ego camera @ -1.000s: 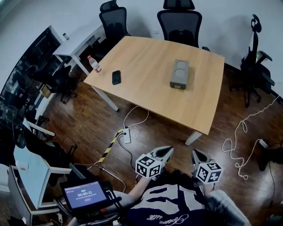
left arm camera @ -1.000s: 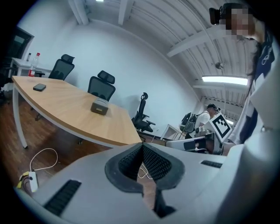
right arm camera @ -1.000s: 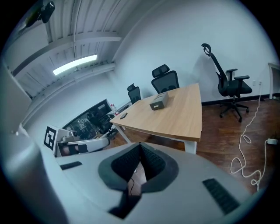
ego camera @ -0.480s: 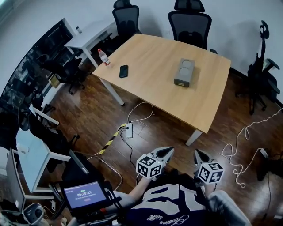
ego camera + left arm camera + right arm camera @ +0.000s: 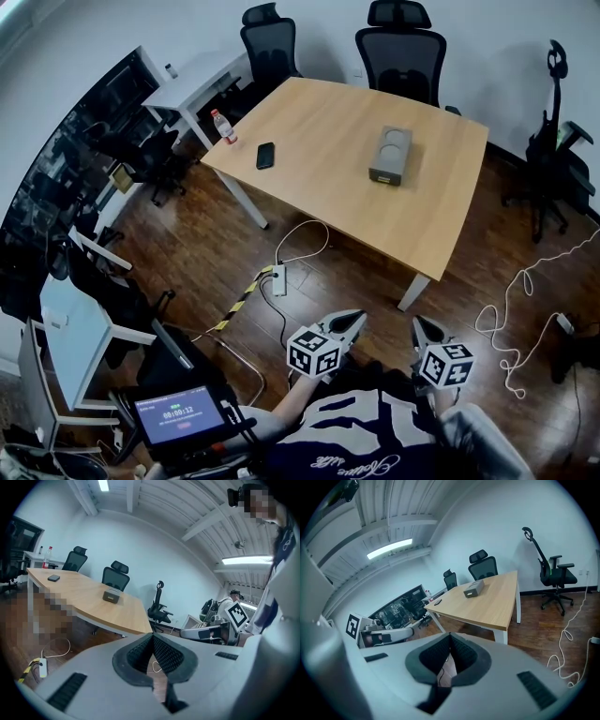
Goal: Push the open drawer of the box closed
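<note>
**grippers held back from the table, box well out of reach**

since the frame a second ago the wooden table [image 5: 319,178] has been shifted up and to the right in the head view, and the timer on the small screen [image 5: 178,412] has been advanced by one count. the box has been left at the same spot on the table, and both grippers have been kept low, close to the person's chest.

the grey box [image 5: 392,156] is seen on the far right part of the table, with two round hollows in its top and its short end turned toward the near edge. a black phone [image 5: 265,156] and a bottle [image 5: 223,127] are found at the table's left end.

the left gripper [image 5: 359,318] and the right gripper [image 5: 416,322] are both held over the floor, well apart from the box. in each gripper view the pads are seen drawn together at the tips, with nothing between them.

at this distance it cannot be told whether the drawer stands out or sits flush. the scene would thus fit either an approach before the push or a stance taken with the drawer already shut. any push would call for the whole gap to the table to be closed and closed tips to be set square on the drawer front. the loose box may have to be braced.
</note>
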Demonstrator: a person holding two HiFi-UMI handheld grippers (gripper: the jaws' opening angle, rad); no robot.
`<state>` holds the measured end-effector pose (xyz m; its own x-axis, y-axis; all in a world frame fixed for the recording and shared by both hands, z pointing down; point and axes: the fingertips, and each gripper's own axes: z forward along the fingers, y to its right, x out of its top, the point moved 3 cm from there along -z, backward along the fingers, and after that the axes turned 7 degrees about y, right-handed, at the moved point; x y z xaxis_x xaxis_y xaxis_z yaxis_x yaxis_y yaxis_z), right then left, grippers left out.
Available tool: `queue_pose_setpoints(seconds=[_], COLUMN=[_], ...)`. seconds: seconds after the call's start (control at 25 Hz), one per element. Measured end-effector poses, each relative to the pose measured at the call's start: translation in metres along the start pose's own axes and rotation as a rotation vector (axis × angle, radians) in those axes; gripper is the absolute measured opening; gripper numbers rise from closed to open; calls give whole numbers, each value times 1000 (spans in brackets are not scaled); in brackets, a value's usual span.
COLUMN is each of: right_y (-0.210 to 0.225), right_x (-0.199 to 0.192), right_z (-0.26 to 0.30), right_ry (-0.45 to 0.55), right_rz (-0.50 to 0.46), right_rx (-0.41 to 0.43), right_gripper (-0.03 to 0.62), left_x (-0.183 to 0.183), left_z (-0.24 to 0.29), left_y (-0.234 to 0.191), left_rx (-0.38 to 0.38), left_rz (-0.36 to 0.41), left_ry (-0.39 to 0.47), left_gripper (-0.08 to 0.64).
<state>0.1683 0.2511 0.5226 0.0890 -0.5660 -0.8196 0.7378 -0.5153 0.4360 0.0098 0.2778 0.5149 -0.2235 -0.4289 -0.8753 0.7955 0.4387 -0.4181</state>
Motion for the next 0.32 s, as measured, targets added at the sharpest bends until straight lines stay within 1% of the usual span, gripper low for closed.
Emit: queue_pose_setpoints(seconds=[0.32], right_y=[-6], right_x=[0], right_z=[-2], right_ry=[1], right_rz=[1], right_rx=[19], right_gripper=[-3], left_x=[3], left_z=[-7], left_y=[1], left_rx=[16], left_rz=[5], left_ry=[7], left_gripper=[2])
